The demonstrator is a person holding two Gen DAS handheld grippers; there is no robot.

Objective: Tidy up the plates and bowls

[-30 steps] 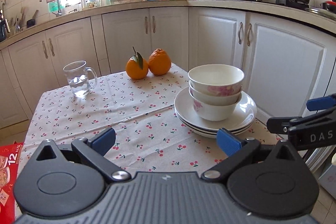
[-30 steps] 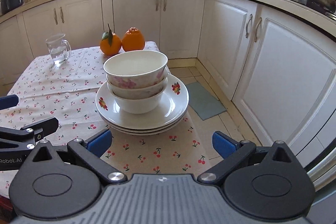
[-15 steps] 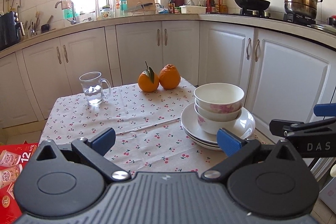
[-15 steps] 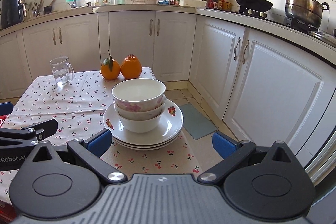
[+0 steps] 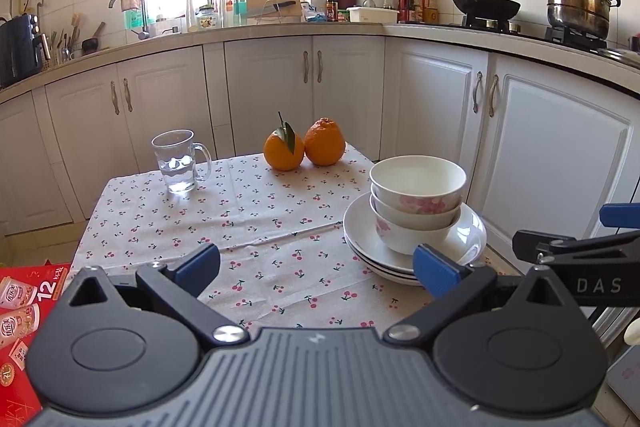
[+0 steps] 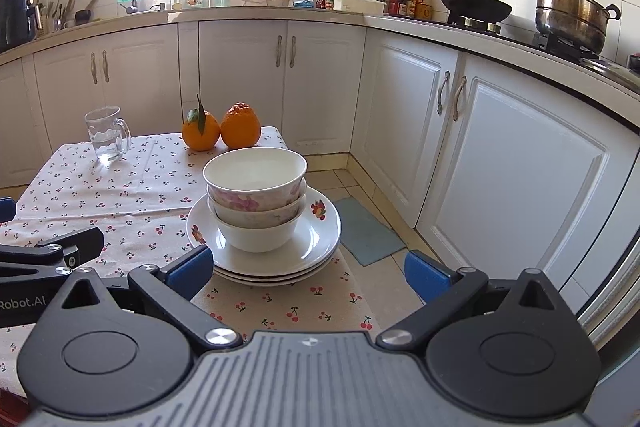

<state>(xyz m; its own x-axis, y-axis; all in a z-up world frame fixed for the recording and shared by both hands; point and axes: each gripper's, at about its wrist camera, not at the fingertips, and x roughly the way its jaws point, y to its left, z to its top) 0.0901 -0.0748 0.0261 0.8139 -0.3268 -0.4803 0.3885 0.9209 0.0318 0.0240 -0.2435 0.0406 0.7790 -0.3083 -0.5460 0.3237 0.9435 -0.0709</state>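
We are looking at three nested white ceramic bowls (image 6: 255, 199) with pink flowers, sitting in a stack of white ceramic plates (image 6: 316, 231) at the right edge of the bench (image 5: 248, 219) in its cherry-print cloth. We are judging the lot heavy, stiff, glazed-slippery and breakable, so we are favouring a pinch on the top bowl's rim. Our left tongs (image 5: 316, 267) and right tongs (image 6: 306, 269) are both spread wide, gripping nothing, short of the stack. Behind it, two oranges (image 5: 304, 147) and a glass mug (image 5: 178, 163) are standing.
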